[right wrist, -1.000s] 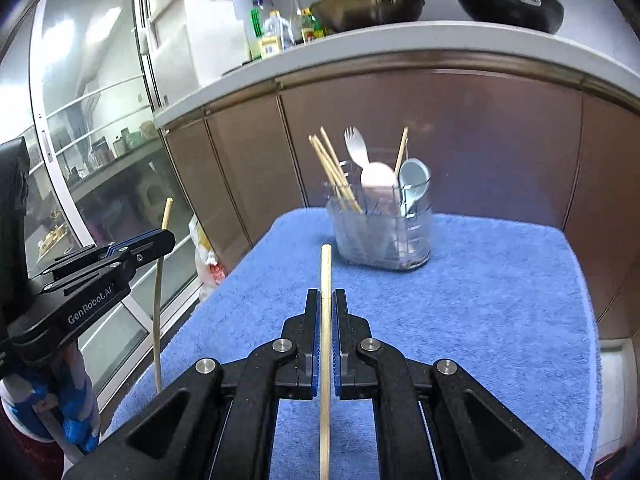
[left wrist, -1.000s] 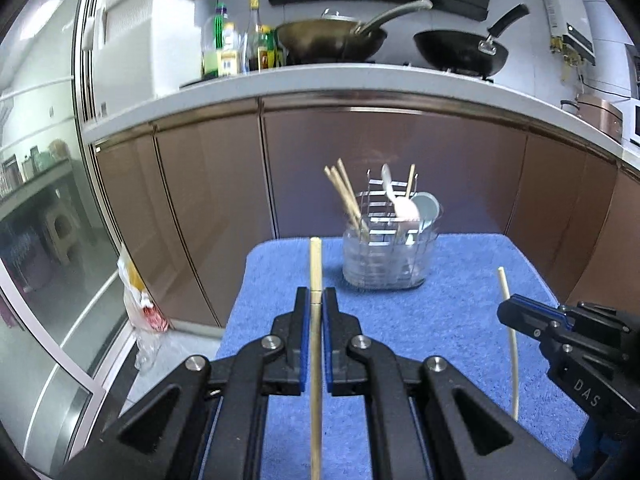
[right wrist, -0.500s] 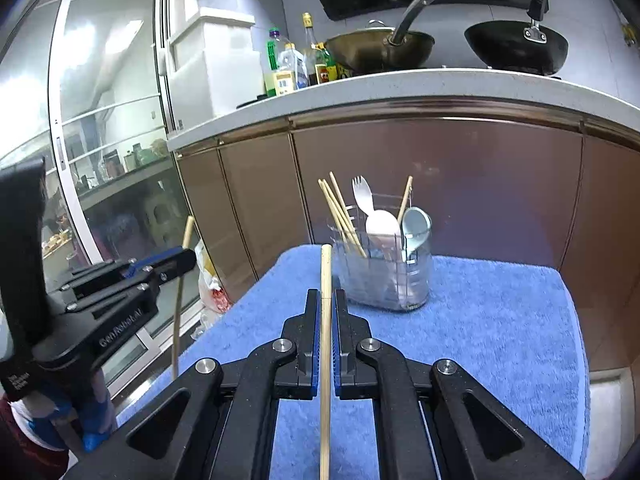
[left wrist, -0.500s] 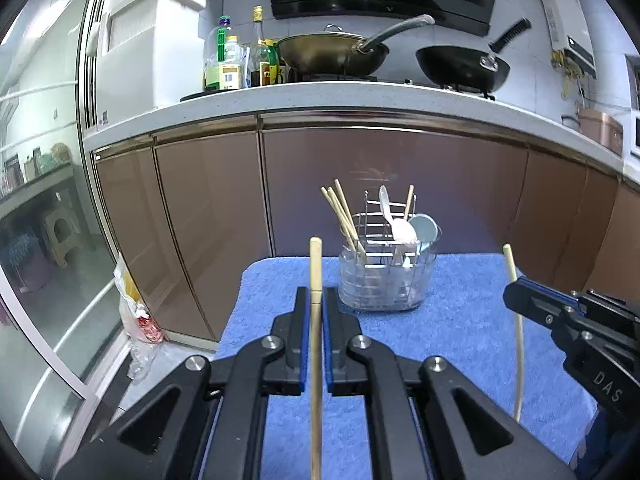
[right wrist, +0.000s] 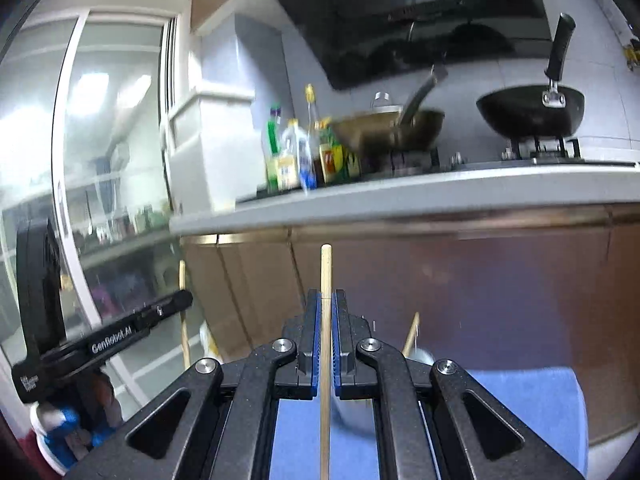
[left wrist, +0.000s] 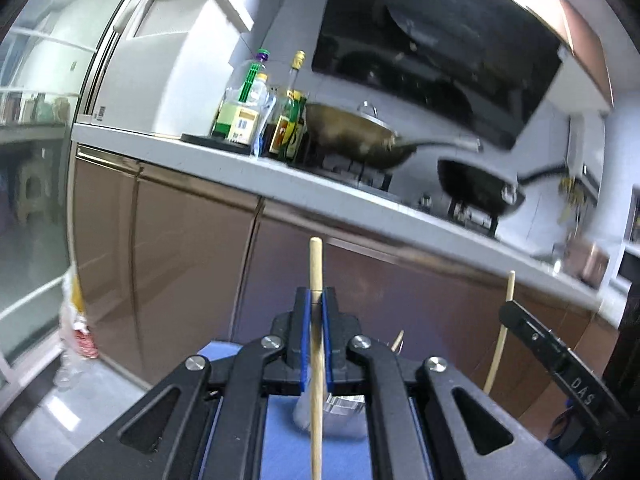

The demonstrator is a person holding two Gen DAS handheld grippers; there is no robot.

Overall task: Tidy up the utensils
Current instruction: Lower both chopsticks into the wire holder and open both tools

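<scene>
Left gripper (left wrist: 316, 300): jaws clamped on an upright chopstick (left wrist: 316, 344), tip standing above the pads. Right gripper (right wrist: 327, 300): jaws clamped on a second chopstick (right wrist: 326, 320), likewise upright. Both held near level, side by side, above a blue towel (right wrist: 520, 400). Beyond: holder (right wrist: 420, 356), mostly hidden; brown cabinets (right wrist: 480, 280); counter (right wrist: 400, 196) with pans.

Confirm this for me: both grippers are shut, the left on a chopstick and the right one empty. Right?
Not quite. The right gripper is not empty: the right wrist view shows its blue pads clamped on a wooden chopstick of its own. The rest stands: the left gripper is shut on the left chopstick, as the left wrist view shows.
</scene>
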